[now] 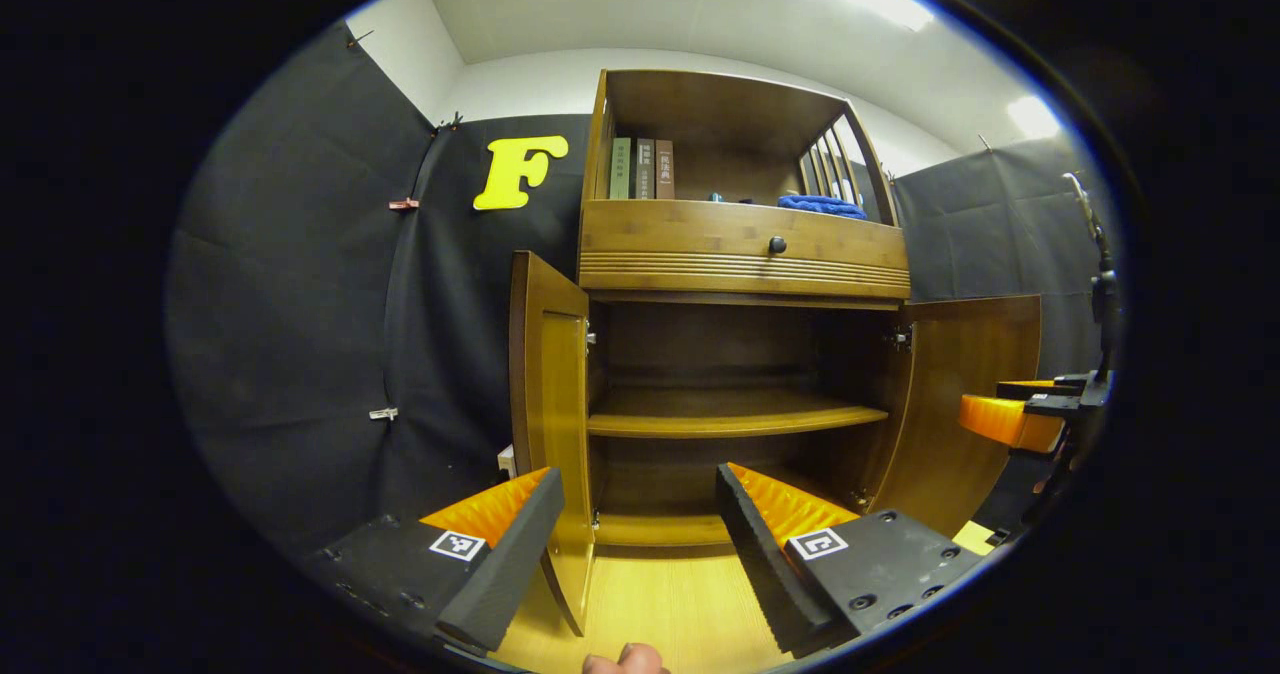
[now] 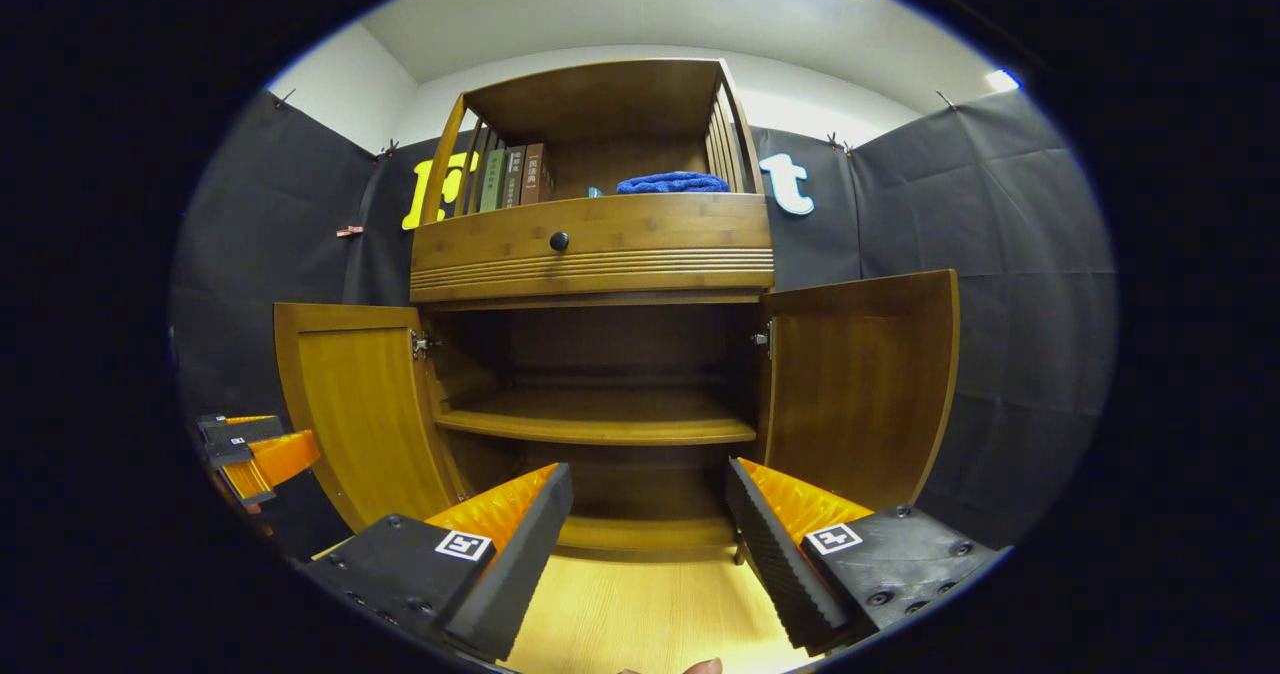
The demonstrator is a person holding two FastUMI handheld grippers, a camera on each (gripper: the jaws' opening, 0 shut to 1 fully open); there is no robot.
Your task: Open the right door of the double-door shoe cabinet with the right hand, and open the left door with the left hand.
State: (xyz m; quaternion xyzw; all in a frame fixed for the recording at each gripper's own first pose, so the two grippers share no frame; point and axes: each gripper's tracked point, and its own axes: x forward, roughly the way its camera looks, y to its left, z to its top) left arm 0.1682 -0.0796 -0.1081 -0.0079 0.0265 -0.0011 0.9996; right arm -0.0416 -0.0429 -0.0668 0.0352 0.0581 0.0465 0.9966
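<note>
Shoe cabinet (image 2: 600,254): warm brown wood with fine bamboo-like grain, standing at 12 o'clock in both views. Both lower doors swung wide. Left door (image 2: 355,404) and right door (image 2: 860,384) are flat framed panels with curved top edges, metal hinges at the inner corners. In the left gripper view the left door (image 1: 545,404) is seen nearly edge-on, the right door (image 1: 965,404) at 3 o'clock.

Interior: one curved shelf (image 2: 600,424), dark back panel. Above, a drawer (image 2: 590,244) with horizontal ribbed grooves and a round dark knob (image 2: 559,241). Open top bay with slatted sides holds upright books (image 2: 512,178) and a folded blue towel (image 2: 672,183). Spine writing too small to read.

Left gripper (image 1: 640,534): fingers apart, ridged pads, holding nothing, just in front of the left door's edge. Right gripper (image 2: 650,534): fingers apart, nothing between them.

Floor (image 2: 640,614): pale wood-grain board. Black cloth walls, white ceiling, strip light.
</note>
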